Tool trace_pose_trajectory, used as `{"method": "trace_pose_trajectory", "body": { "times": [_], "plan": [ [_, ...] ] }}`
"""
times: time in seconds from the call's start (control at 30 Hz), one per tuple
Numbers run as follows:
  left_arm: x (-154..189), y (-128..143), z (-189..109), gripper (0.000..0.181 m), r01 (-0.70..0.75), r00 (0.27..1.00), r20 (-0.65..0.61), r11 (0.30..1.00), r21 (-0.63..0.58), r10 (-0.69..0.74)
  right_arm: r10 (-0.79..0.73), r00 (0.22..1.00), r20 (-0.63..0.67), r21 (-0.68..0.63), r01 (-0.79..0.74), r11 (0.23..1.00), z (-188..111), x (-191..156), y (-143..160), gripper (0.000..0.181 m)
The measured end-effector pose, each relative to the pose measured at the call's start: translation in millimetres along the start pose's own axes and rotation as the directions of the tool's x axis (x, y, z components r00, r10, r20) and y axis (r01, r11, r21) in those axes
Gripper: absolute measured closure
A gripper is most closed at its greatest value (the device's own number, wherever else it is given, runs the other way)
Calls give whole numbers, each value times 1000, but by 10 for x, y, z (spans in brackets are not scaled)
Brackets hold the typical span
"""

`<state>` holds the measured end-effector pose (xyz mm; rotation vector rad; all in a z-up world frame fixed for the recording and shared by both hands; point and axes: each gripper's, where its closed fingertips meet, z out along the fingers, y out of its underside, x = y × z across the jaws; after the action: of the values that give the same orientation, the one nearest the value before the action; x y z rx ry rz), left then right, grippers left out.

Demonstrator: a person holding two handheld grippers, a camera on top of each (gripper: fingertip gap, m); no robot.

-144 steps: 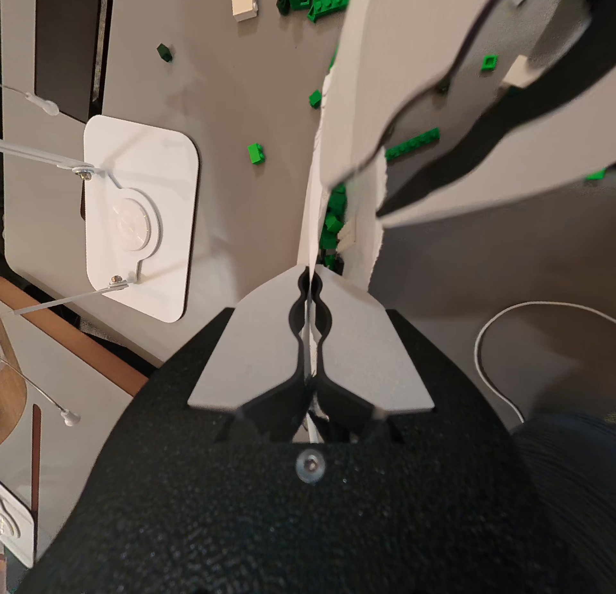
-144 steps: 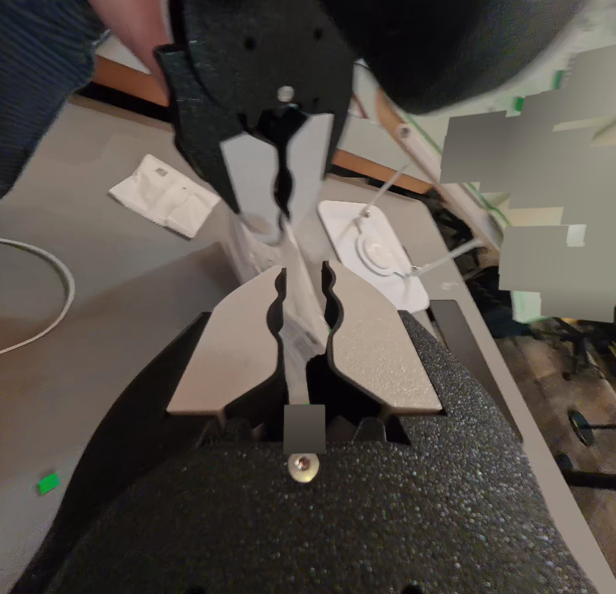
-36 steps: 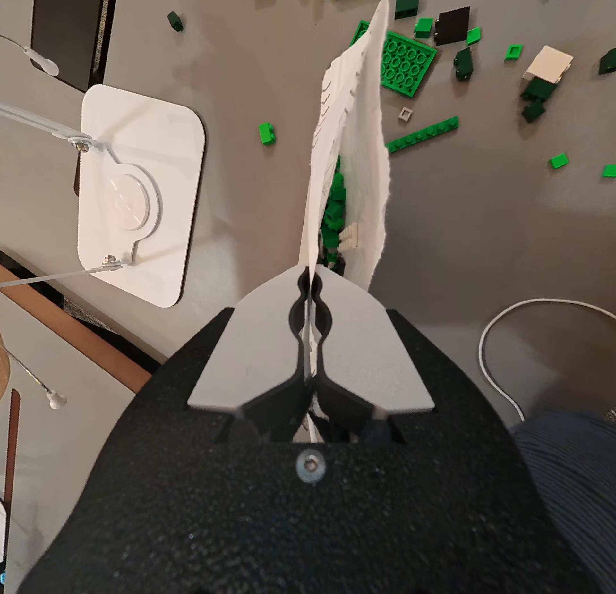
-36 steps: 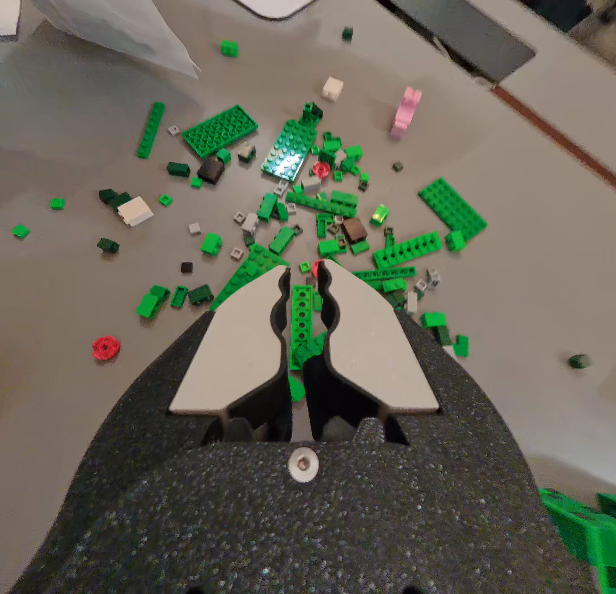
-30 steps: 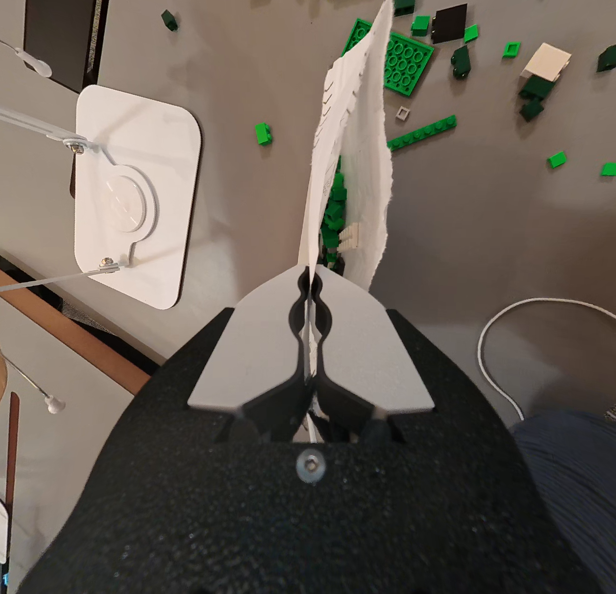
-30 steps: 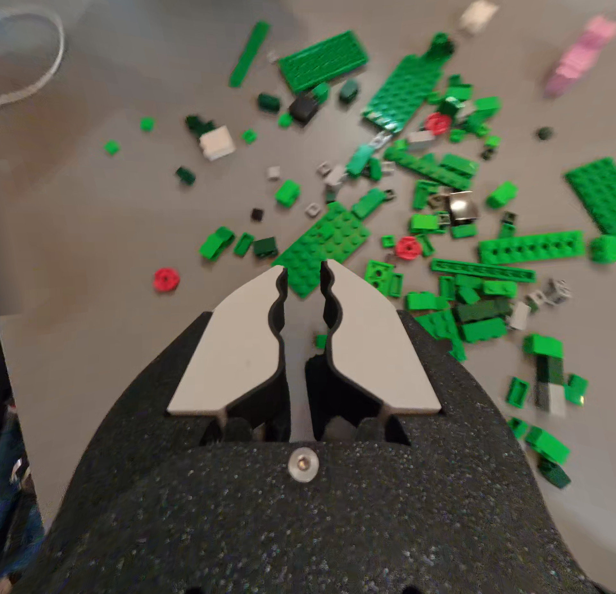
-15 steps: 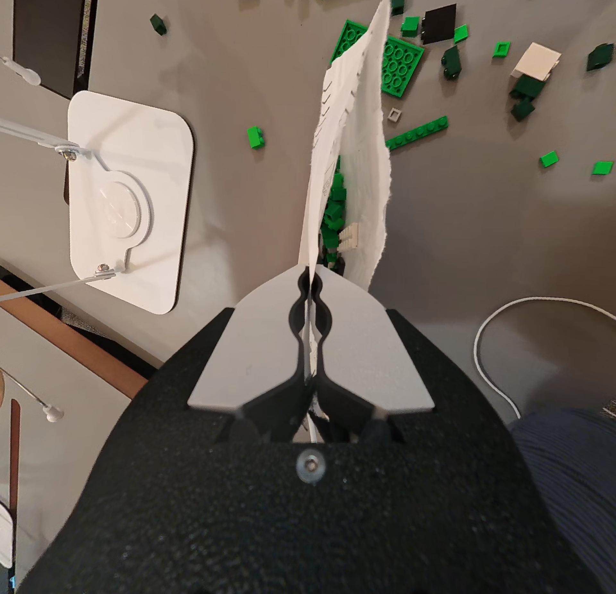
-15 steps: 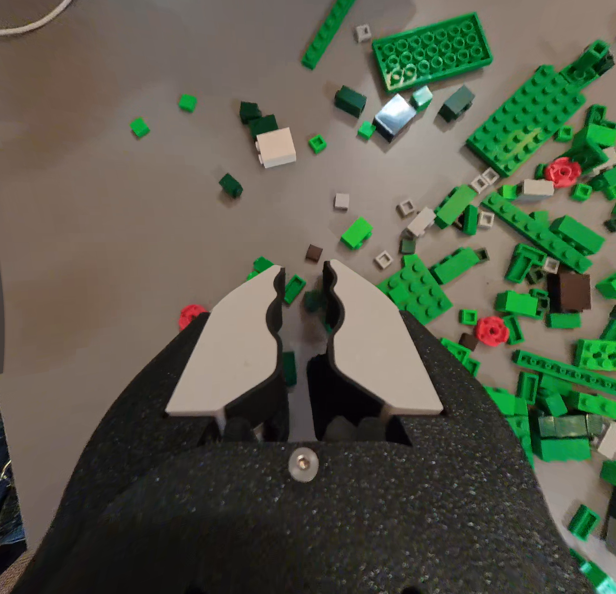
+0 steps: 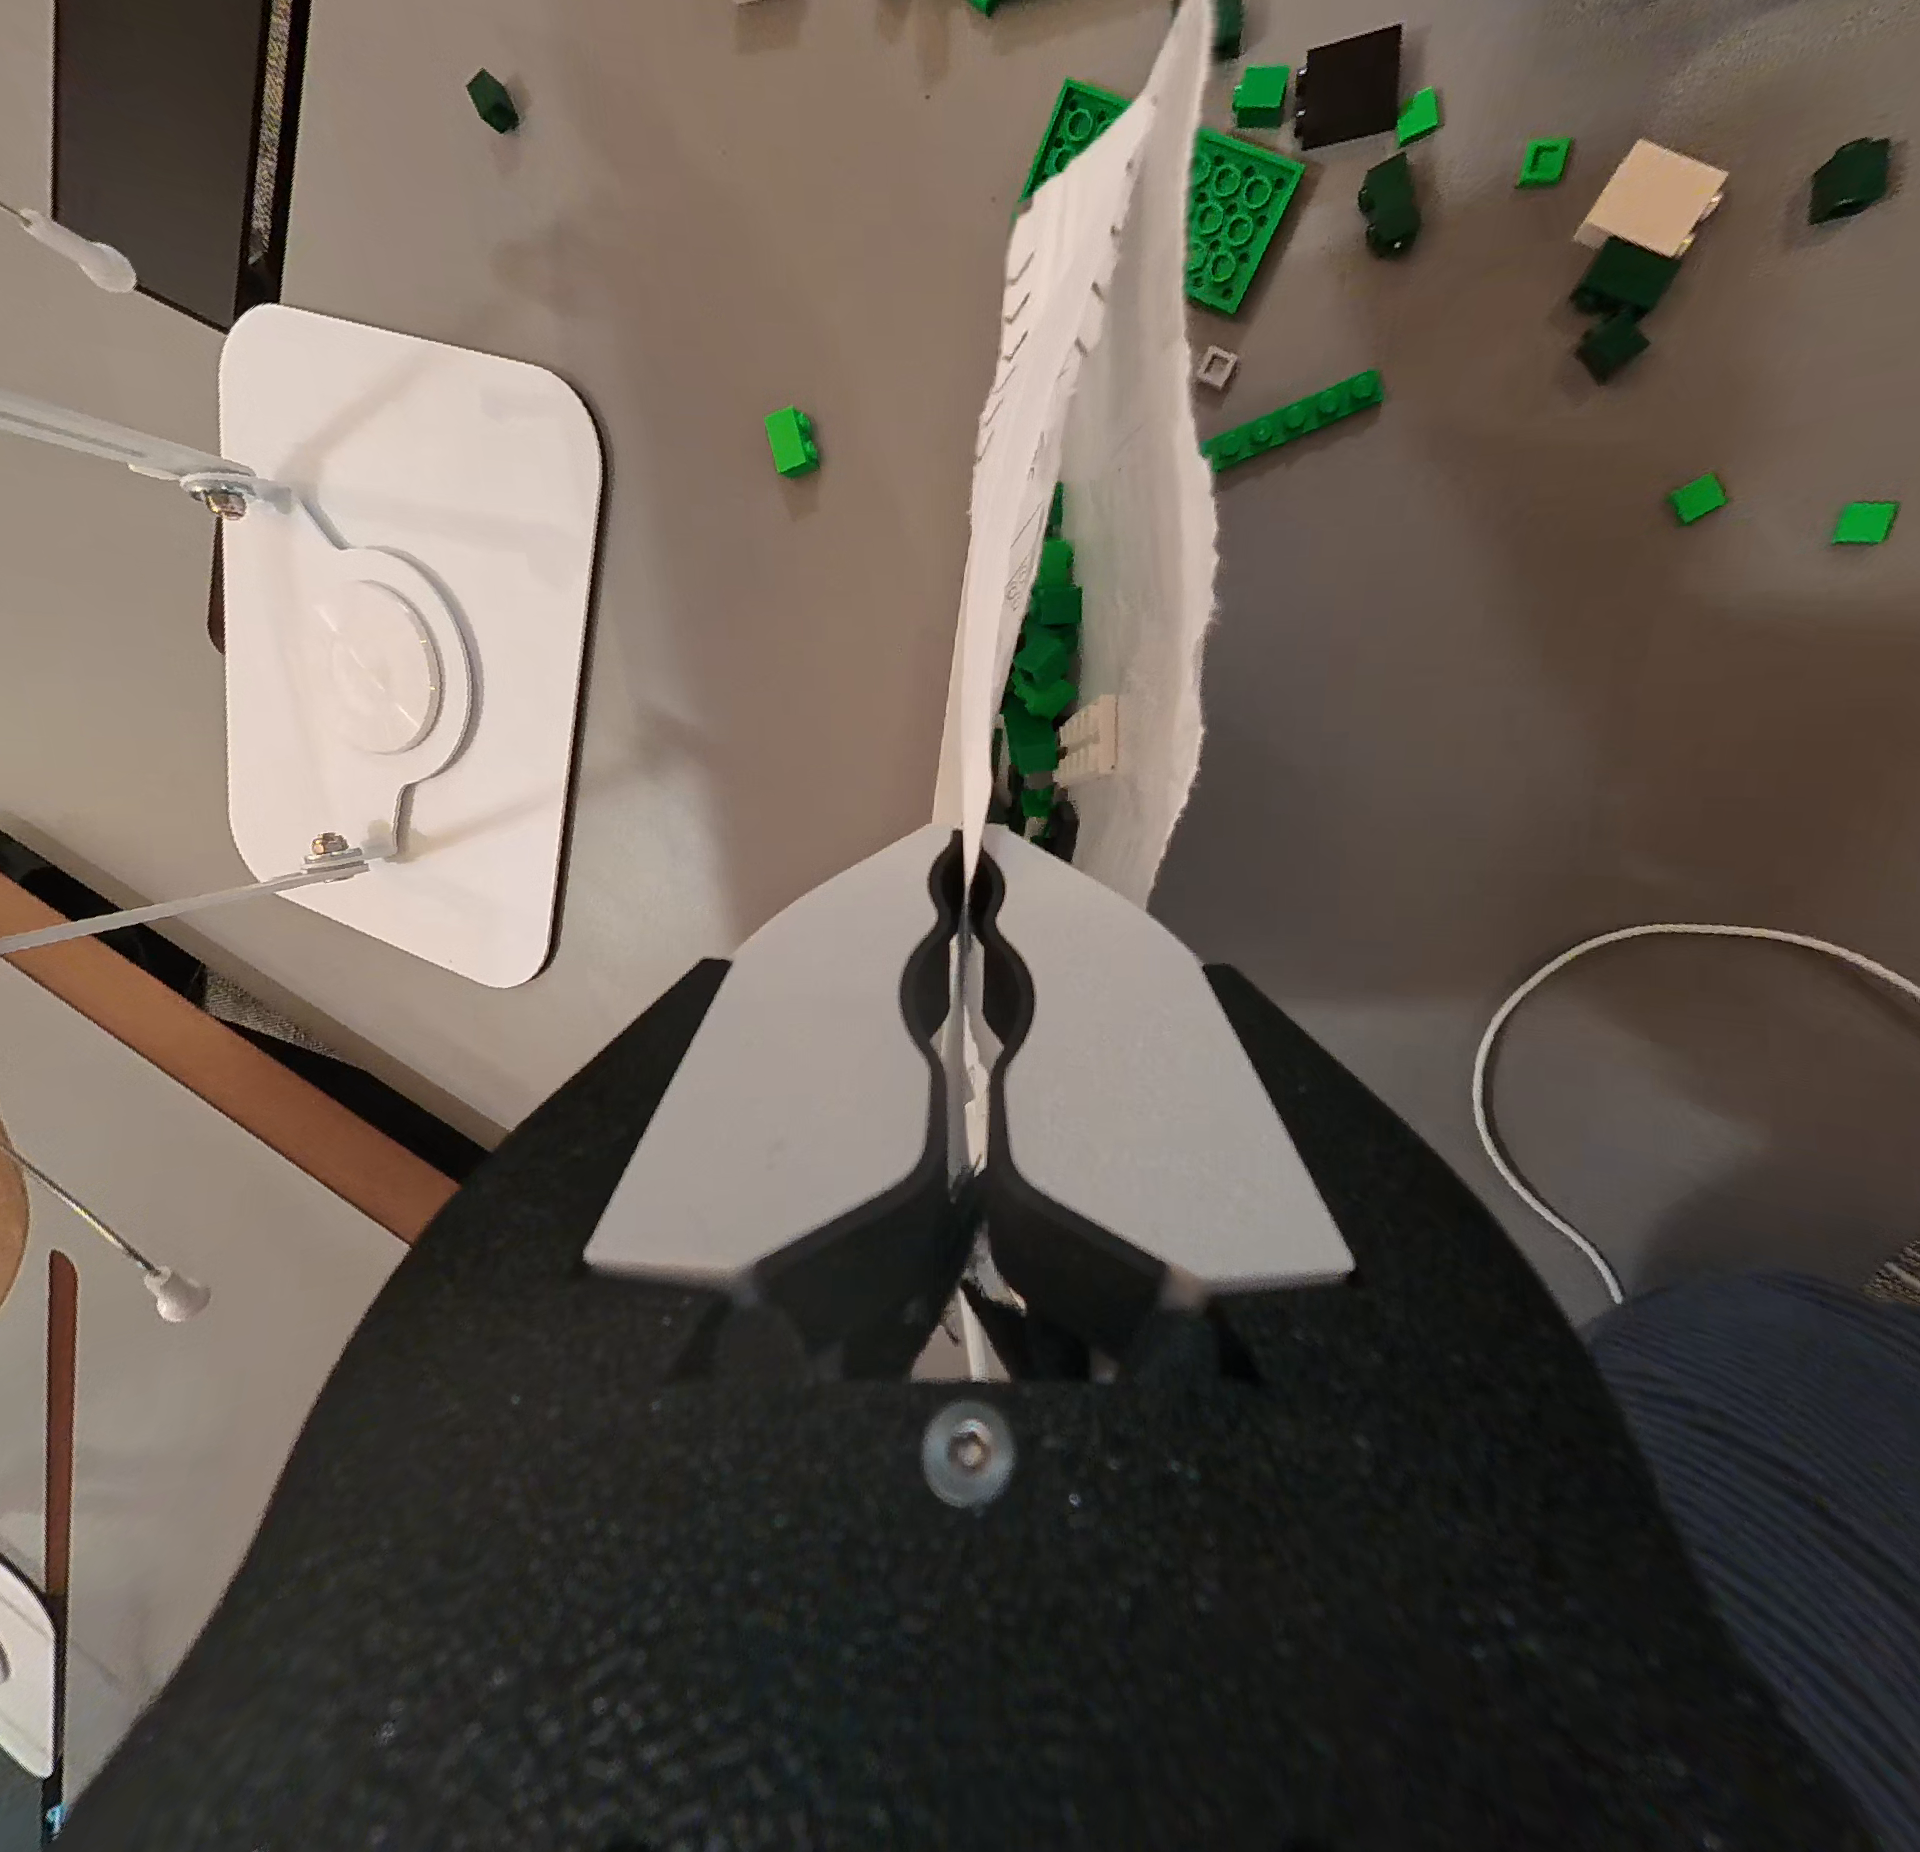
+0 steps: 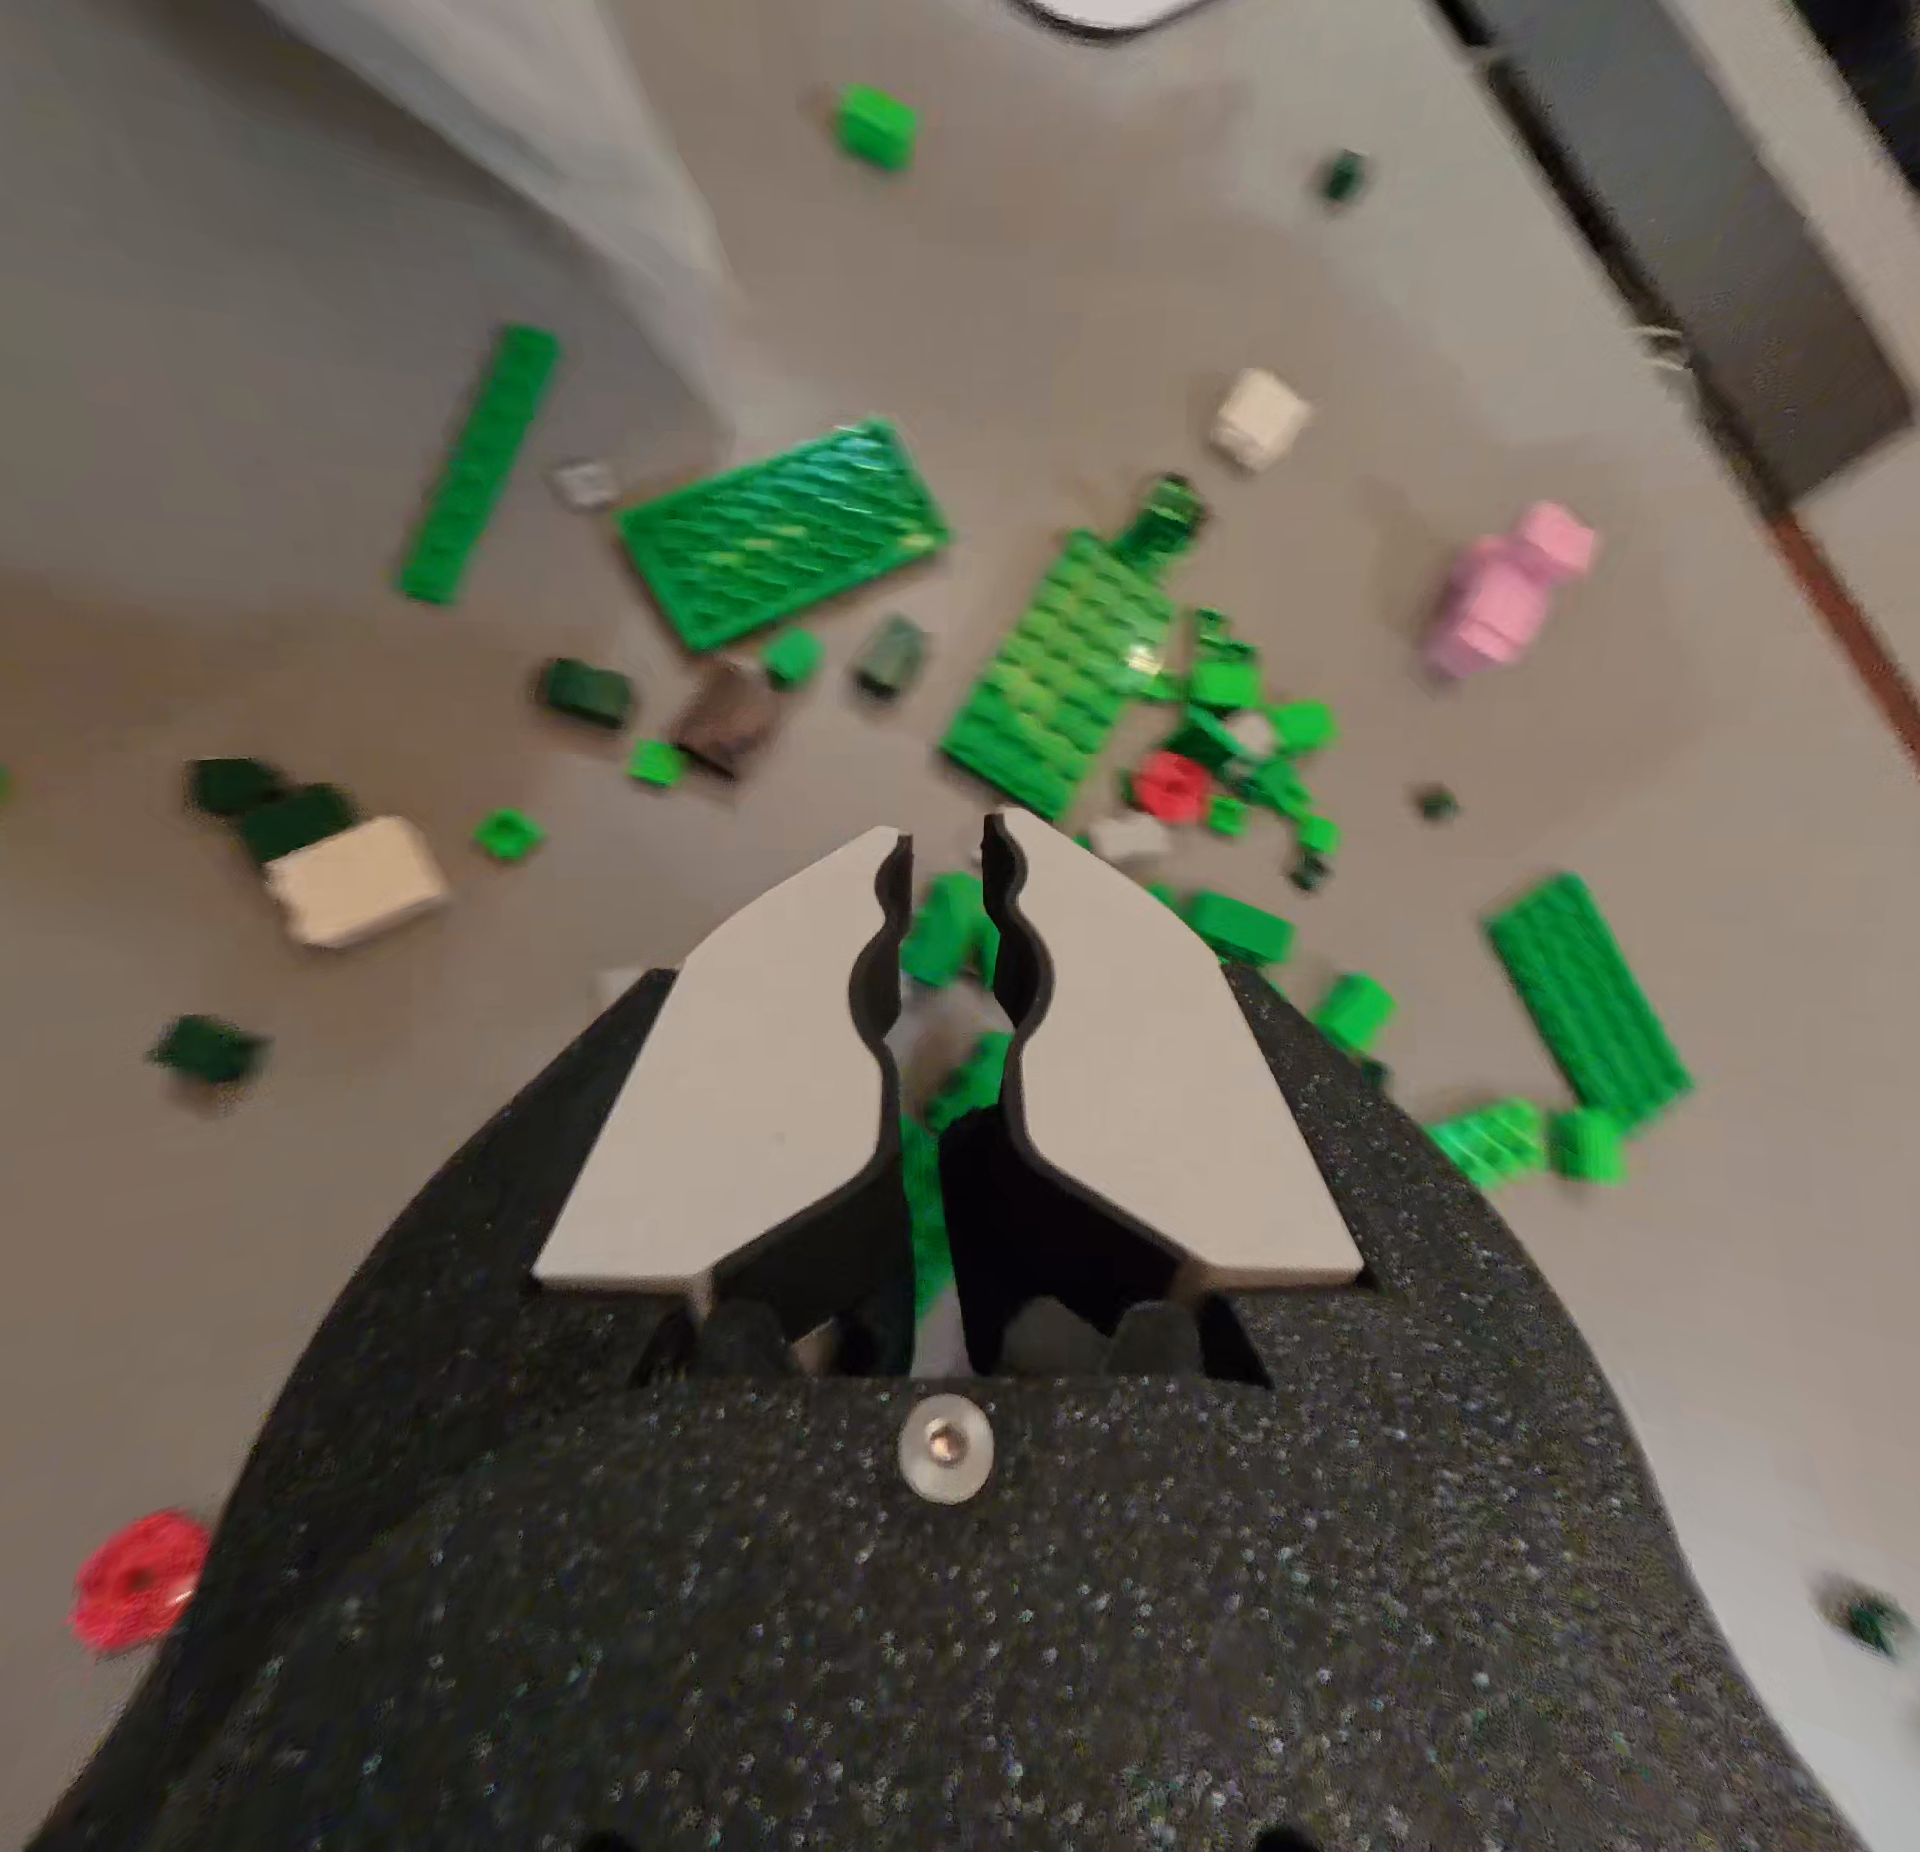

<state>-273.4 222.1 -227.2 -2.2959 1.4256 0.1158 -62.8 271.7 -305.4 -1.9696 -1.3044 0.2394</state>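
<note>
My left gripper (image 9: pixel 964 852) is shut on the edge of a torn white paper bag (image 9: pixel 1122 431) and holds it up above the grey table. Several green bricks (image 9: pixel 1044 659) and a cream piece (image 9: pixel 1093 734) lie inside the open bag. My right gripper (image 10: pixel 945 846) is slightly open and empty, hovering over a scatter of green bricks, with a small green brick (image 10: pixel 940 929) showing in the gap below it. The bag also shows blurred at the upper left of the right wrist view (image 10: pixel 499 98).
Green plates (image 10: pixel 784 535) (image 10: pixel 1060 670), a white brick (image 10: pixel 353 883), a pink piece (image 10: pixel 1507 592) and red round pieces (image 10: pixel 135 1579) lie on the table (image 10: pixel 1143 275). A white stand base (image 9: pixel 405 639) sits left. A white cable (image 9: pixel 1517 1075) curls right. A dark sleeve (image 9: pixel 1766 1490) is lower right. The left gripper's tips are roughly 25 centimeters from the right gripper's.
My right gripper let go of the bag, swept out over the scattered bricks and keeps swinging about above them. My left gripper has held the bag nearly still.
</note>
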Motion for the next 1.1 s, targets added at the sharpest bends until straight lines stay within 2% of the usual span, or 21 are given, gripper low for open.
{"method": "trace_pose_trajectory", "body": {
  "times": [0.07, 0.13, 0.3, 0.43, 0.6, 0.7, 0.93, 1.1],
  "plan": [
    [-8, 7, -5, 181, 3, 1000, 2, 1000, 2, -3, 62, 997, -53, 15, -61, 998, -111, 247, 75, 169],
    [-16, 6, -13, 181, 8, 1000, 1, 1000, 10, -8, 112, 993, -46, 15, -111, 994, -192, 415, 187, 168],
    [-20, 11, -29, 181, 11, 1000, 6, 1000, 13, -11, 89, 991, 102, 49, -95, 994, -206, 465, 288, 165],
    [-14, 10, -34, 181, 10, 1000, 7, 1000, 13, -10, 88, 995, 35, 3, -88, 996, -117, 698, 339, 165],
    [-20, 14, -29, 181, 11, 1000, 7, 1000, 11, -11, 116, 992, 40, -32, -115, 993, -123, 853, 368, 163],
    [-23, 14, -27, 181, 12, 1000, 6, 1000, 11, -12, 117, 993, -4, -56, -117, 992, -169, 948, 451, 163],
    [-16, 11, -13, 181, 8, 1000, 1, 1000, 8, -8, 306, 931, -198, -9, -314, 949, -534, 1309, 778, 167],
    [-5, -6, 9, 181, -1, 1000, -5, 1000, 1, 1, 378, 888, -263, 0, -392, 920, -746, 1323, 1113, 168]
  ]
}}
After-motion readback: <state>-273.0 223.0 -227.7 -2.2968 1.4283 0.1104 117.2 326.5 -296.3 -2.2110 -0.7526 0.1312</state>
